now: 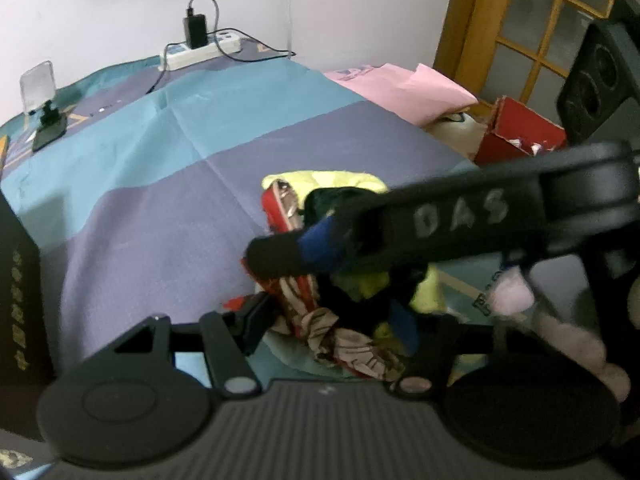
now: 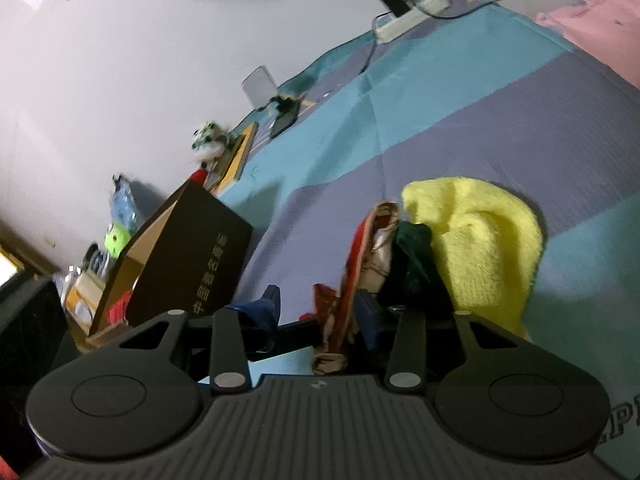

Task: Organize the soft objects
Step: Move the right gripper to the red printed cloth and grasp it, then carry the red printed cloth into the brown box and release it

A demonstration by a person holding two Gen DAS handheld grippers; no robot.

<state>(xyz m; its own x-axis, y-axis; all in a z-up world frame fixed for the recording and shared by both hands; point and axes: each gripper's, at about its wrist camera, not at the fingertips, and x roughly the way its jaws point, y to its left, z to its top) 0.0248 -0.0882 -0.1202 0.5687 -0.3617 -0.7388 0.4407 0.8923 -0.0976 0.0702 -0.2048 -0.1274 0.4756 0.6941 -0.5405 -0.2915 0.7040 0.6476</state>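
I see the cloth-covered surface banded in teal and muted purple. On it, a fluffy bright yellow towel lies against a dark green fabric piece and a red cloth patterned with cream and dark lines. My left tongs are black, and my right tongs are black with blue pads. A pink folded sheet shows blue print. A dark brown cardboard box carries gold lettering. The power strip is white, its charger black.
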